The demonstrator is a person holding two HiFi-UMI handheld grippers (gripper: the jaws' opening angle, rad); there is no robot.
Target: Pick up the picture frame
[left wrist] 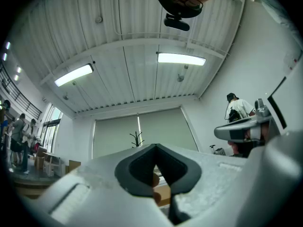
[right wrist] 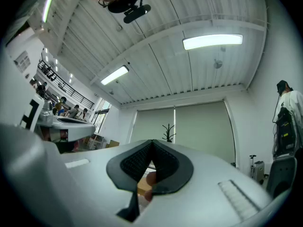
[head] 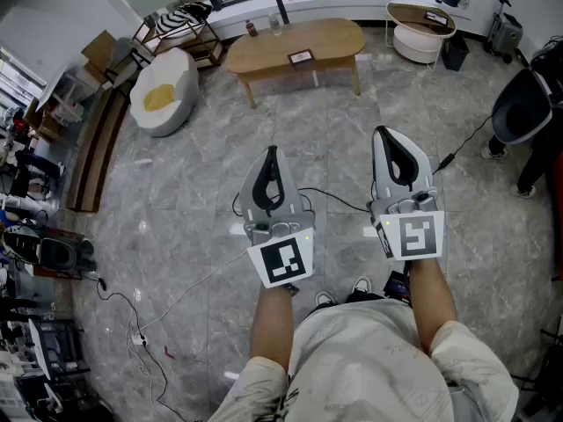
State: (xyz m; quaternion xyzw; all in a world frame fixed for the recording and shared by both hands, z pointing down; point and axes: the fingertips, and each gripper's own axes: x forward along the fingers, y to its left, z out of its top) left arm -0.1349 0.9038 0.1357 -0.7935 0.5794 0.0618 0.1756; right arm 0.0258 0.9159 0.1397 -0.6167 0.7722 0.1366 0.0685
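Approach pending: picture frame (head: 301,57) lies well ahead, on the oval wooden table (head: 259,53).
Your left gripper (head: 271,153) and right gripper (head: 383,134) are both closed, empty; frame sits nearer your left's line (long side crosswise).

No words, brands or numbers are legible. A black-and-white square marker (head: 283,263) sits on the left hand-held gripper (head: 271,152), another marker (head: 419,235) on the right hand-held gripper (head: 381,133). A wall sign (right wrist: 21,59) is too small to read.
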